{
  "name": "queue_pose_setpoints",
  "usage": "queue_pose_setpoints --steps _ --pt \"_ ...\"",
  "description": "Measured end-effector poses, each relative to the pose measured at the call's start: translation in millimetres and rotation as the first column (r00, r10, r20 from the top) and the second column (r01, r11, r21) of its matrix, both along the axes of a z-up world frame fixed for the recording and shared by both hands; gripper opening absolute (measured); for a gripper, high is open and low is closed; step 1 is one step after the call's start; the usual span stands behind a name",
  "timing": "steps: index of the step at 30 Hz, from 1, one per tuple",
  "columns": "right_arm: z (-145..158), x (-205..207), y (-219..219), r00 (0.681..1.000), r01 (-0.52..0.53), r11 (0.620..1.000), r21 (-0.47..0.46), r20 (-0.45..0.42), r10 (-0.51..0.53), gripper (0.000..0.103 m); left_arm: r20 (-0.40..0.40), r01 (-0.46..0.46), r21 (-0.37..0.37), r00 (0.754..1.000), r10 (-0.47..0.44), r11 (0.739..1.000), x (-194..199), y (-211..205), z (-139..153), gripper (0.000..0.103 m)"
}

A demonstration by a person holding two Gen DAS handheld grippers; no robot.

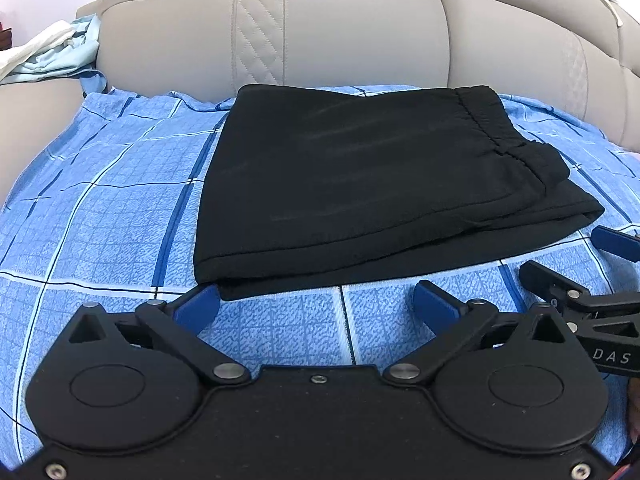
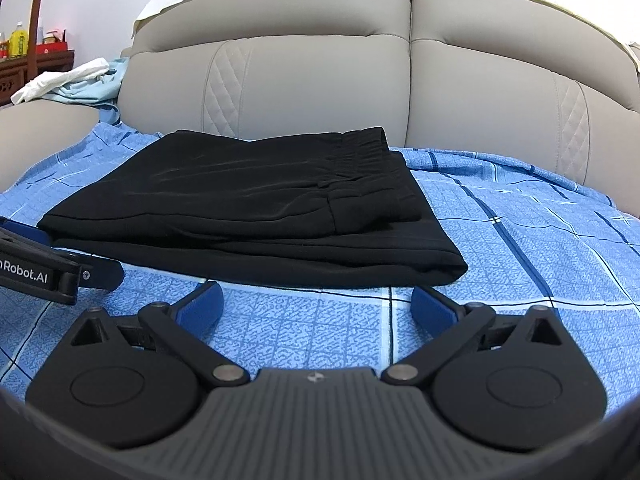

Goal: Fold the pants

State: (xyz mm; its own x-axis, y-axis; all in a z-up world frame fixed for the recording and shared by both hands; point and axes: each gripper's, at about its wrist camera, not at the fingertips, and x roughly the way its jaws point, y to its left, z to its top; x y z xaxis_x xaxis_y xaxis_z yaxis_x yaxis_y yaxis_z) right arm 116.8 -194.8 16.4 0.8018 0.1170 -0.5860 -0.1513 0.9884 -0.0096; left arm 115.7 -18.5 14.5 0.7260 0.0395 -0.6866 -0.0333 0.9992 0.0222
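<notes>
Black pants (image 1: 360,184) lie folded into a neat stack on a blue checked sheet (image 1: 100,208) spread over a grey sofa seat, with the padded sofa back (image 1: 340,28) rising behind them. The elastic waistband (image 1: 492,128) sits on top toward the right side of the stack.

My left gripper (image 1: 316,304) rests just in front of the stack's near edge, its blue-padded jaws spread wide apart and holding nothing; the left pad sits right at the near left corner of the fabric. My right gripper (image 2: 316,302) is just beside it, near the stack's right corner, its jaws likewise wide apart and empty.

At the far left, a pile of white and pale blue clothes (image 2: 76,80) lies on the sofa arm.
</notes>
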Motion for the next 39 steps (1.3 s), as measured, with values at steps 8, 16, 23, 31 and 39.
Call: queue_pose_setpoints --steps 8,16,23,31,39 --pt "-0.9 -1.1 0.5 1.0 0.002 1.0 -0.002 0.008 -0.002 0.103 0.0 -0.011 -0.004 1.0 0.011 1.0 1.6 0.5 -0.4 0.103" --pt "-1.0 -1.1 0.3 1.0 0.001 1.0 -0.002 0.007 -0.001 0.103 -0.002 -0.01 -0.005 1.0 0.01 1.0 1.2 0.6 -0.4 0.103" --pt "-0.9 -1.1 0.3 1.0 0.002 1.0 -0.002 0.008 -0.002 0.103 -0.001 -0.009 -0.006 1.0 0.009 1.0 1.0 1.1 -0.3 0.103" --pt "-0.9 -1.3 0.3 1.0 0.002 1.0 -0.002 0.008 -0.002 0.103 -0.001 -0.008 -0.006 1.0 0.008 1.0 0.9 1.2 -0.9 0.103" --pt "-1.1 -1.2 0.2 1.0 0.002 1.0 -0.002 0.009 -0.002 0.103 -0.001 -0.008 -0.006 1.0 0.008 1.0 1.2 1.5 -0.8 0.103"
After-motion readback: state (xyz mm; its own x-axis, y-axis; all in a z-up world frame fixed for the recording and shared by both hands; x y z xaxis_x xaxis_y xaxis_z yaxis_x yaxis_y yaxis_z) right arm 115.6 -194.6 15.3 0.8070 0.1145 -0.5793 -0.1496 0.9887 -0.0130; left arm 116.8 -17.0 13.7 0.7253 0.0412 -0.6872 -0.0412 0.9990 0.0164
